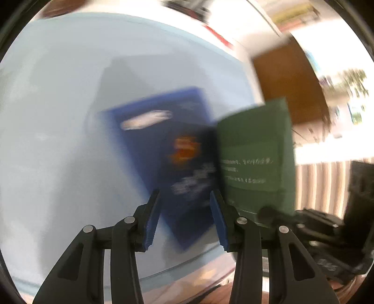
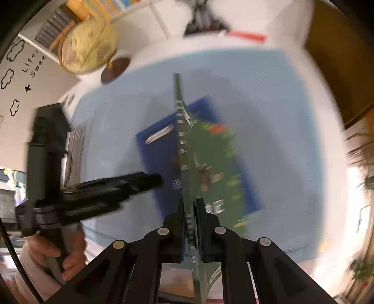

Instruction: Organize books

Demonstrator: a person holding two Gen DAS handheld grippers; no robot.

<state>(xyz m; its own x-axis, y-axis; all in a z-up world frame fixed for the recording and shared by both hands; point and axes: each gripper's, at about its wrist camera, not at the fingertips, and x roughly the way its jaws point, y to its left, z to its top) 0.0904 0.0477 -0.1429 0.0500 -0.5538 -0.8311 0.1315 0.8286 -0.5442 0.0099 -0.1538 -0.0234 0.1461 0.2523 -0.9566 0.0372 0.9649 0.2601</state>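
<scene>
A blue book (image 1: 159, 149) lies flat on the light blue mat (image 1: 58, 117). My left gripper (image 1: 184, 194) hovers above its near end, open, with nothing between the blue pads. To the right a green book (image 1: 254, 152) hangs upright off the mat. In the right wrist view my right gripper (image 2: 189, 201) is shut on the green book (image 2: 208, 163) at its near edge, spine up, over the blue book (image 2: 156, 149). The left gripper (image 2: 154, 181) reaches in from the left there, held by a hand (image 2: 70, 250). Both views are blurred.
The mat (image 2: 268, 117) covers a white table. A yellow globe (image 2: 87, 44) stands at its far left corner, below a shelf of books (image 2: 93, 9). Brown furniture (image 1: 287, 86) and a striped surface (image 1: 322, 184) lie to the right of the table.
</scene>
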